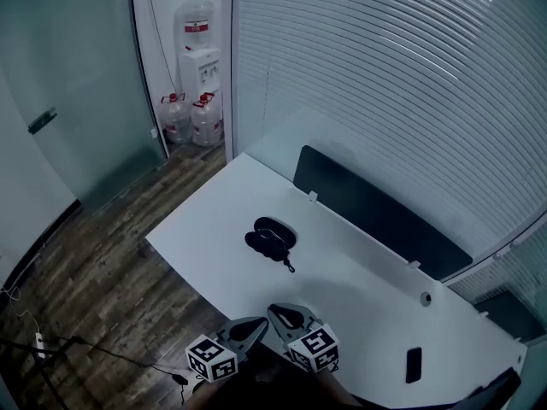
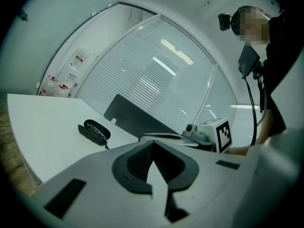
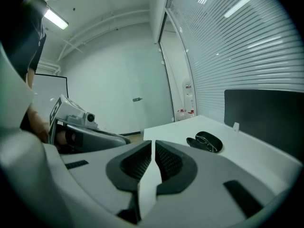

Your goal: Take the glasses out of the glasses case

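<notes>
**Head view.** The left hand-held gripper (image 1: 253, 328) and the right hand-held gripper (image 1: 285, 316) are found side by side above the near edge of the desk (image 1: 367, 284). Their tips are drawn close together and pointed toward the case (image 1: 270, 237). The case lies open around mid-desk, well apart from both grippers and set back from every edge, with the left edge the closest. Only bare desk is noted between the grippers and the case. A dark panel (image 1: 376, 212) is fixed along the far edge. A small dark flat item (image 1: 413, 364) lies toward the right end, well apart from the case.

**Left gripper view.** The jaws are seen closed together with nothing between them, and the gripper is held near level. The case is sighted ahead and to the left, with the glasses (image 2: 97, 129) lying inside it. The right hand-held gripper is seen just beside, on the right.

**Right gripper view.** The jaws are closed on nothing, and the gripper is tilted slightly downward. The open case is sighted ahead and to the right, inside the desk edge. The left hand-held gripper is seen at the left.
</notes>
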Demonstrator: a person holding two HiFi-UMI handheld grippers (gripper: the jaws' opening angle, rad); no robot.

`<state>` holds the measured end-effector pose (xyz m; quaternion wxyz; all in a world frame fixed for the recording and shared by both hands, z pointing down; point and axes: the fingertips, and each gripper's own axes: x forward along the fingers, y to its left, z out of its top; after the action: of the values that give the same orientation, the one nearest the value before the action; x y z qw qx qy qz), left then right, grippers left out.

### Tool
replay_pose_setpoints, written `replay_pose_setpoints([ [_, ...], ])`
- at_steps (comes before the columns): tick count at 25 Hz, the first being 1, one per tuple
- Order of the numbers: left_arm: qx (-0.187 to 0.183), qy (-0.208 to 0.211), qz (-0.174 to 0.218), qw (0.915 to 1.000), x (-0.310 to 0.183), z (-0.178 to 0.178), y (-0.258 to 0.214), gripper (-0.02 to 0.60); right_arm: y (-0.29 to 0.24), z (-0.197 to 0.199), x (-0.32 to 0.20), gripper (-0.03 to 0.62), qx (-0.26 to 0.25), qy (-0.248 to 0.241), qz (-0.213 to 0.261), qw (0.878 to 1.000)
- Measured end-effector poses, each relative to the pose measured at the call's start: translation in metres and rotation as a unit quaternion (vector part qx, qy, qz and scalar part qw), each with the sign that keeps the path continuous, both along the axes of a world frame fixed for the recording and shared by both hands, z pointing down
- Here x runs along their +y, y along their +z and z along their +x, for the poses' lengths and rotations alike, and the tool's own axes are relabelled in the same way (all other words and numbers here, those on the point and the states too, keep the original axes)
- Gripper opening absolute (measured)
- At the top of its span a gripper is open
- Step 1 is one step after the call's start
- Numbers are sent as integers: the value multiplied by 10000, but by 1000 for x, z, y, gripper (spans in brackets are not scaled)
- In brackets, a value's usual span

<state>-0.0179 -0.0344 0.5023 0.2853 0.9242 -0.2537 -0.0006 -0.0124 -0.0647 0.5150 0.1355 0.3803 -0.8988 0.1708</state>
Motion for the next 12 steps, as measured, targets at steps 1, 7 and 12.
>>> replay_pose_setpoints([
  [1, 5, 45, -15, 10000, -6, -1, 0, 11, 0, -2, -7, 18, 5, 28, -15, 10000],
  [7, -9, 256, -31, 9997, -45, -16, 1, 11, 1, -10, -52, 18, 89, 219, -14, 9997],
  [12, -41, 417, 22, 9991, -71, -23, -2, 11, -1, -14, -77, 18, 143, 389, 43, 9991],
])
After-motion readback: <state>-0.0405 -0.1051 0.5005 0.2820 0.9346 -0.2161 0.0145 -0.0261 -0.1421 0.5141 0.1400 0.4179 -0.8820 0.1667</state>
